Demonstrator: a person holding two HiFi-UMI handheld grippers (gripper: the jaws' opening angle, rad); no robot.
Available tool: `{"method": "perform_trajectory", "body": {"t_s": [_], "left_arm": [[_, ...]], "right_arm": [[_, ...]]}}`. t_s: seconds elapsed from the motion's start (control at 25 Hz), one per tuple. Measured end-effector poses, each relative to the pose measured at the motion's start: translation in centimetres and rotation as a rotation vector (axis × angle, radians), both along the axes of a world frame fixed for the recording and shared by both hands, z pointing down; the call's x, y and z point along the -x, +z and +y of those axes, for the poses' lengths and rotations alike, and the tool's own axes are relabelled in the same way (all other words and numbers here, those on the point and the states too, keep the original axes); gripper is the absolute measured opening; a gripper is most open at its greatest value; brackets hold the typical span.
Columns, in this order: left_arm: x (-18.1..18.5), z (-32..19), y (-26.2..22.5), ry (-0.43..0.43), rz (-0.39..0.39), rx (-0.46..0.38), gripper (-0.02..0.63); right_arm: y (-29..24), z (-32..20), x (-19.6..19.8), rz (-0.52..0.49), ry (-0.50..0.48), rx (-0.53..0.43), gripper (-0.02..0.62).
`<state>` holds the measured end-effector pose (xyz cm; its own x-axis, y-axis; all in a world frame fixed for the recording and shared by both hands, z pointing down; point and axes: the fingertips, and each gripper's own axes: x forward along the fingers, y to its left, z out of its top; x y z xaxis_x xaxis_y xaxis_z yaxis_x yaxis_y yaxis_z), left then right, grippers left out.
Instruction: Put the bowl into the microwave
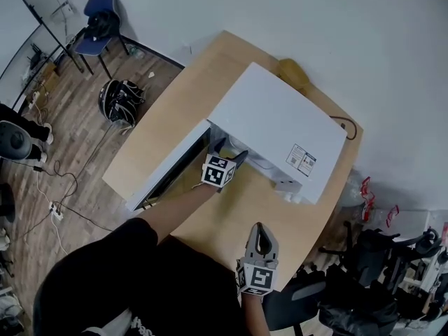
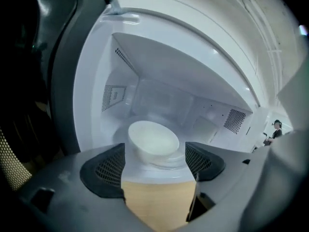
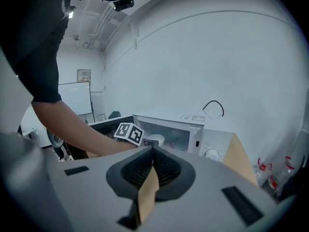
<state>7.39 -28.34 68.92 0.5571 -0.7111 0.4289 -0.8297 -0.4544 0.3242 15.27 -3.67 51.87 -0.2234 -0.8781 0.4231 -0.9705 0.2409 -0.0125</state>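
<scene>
Edges and clearance: the microwave (image 1: 280, 117) stands on the far part of the wooden surface (image 1: 231, 215). Its door (image 1: 171, 166) is swung fully open to the left and reaches out to the surface's left edge. A bare strip of surface lies open between the microwave front and the near edge. The right hand-held gripper (image 1: 259, 228) hangs over this strip, close to the near edge and well apart from the microwave. Its jaws are pressed together with nothing between them.

The left hand-held gripper (image 1: 229, 151) is at the mouth of the open cavity. Its jaws stand wide apart.

Contents: the white bowl (image 2: 153, 141) sits upright on the floor of the cavity, showing in the gap between the spread jaws, which are not closed on it. The bowl looks empty. The cavity walls (image 2: 159, 95) hold nothing else.
</scene>
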Motion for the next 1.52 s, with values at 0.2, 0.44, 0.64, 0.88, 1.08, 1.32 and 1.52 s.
{"method": "perform_trajectory", "body": {"t_s": [0.2, 0.44, 0.64, 0.88, 1.08, 1.32, 1.52], "left_arm": [[-0.1, -0.3, 0.6, 0.036, -0.063, -0.016, 0.359], [-0.3, -1.4, 1.0, 0.052, -0.081, -0.043, 0.357], [-1.0, -1.4, 0.9, 0.068, -0.086, -0.026, 0.357], [-2.8, -1.9, 0.6, 0.119, -0.112, -0.049, 0.357], [-4.3, -2.4, 0.9, 0.133, -0.129, -0.067, 0.357], [-5.8, -3.2, 1.6, 0.139, -0.136, -0.06, 0.357], [-6.5, -3.4, 2.3, 0.13, -0.139, -0.042, 0.357]], "right_arm": [[0.2, 2.0, -0.2, 0.0, 0.052, 0.0, 0.06], [0.6, 2.9, -0.7, 0.016, 0.063, 0.017, 0.06], [0.3, 2.3, -1.2, 0.018, 0.072, 0.019, 0.06], [0.8, 1.4, -1.7, 0.013, 0.076, 0.026, 0.06], [1.1, 1.2, -2.1, 0.007, 0.093, 0.05, 0.06], [1.3, 1.1, -3.4, -0.009, 0.125, 0.054, 0.06], [2.3, 1.5, -4.5, -0.015, 0.148, 0.068, 0.06]]}}
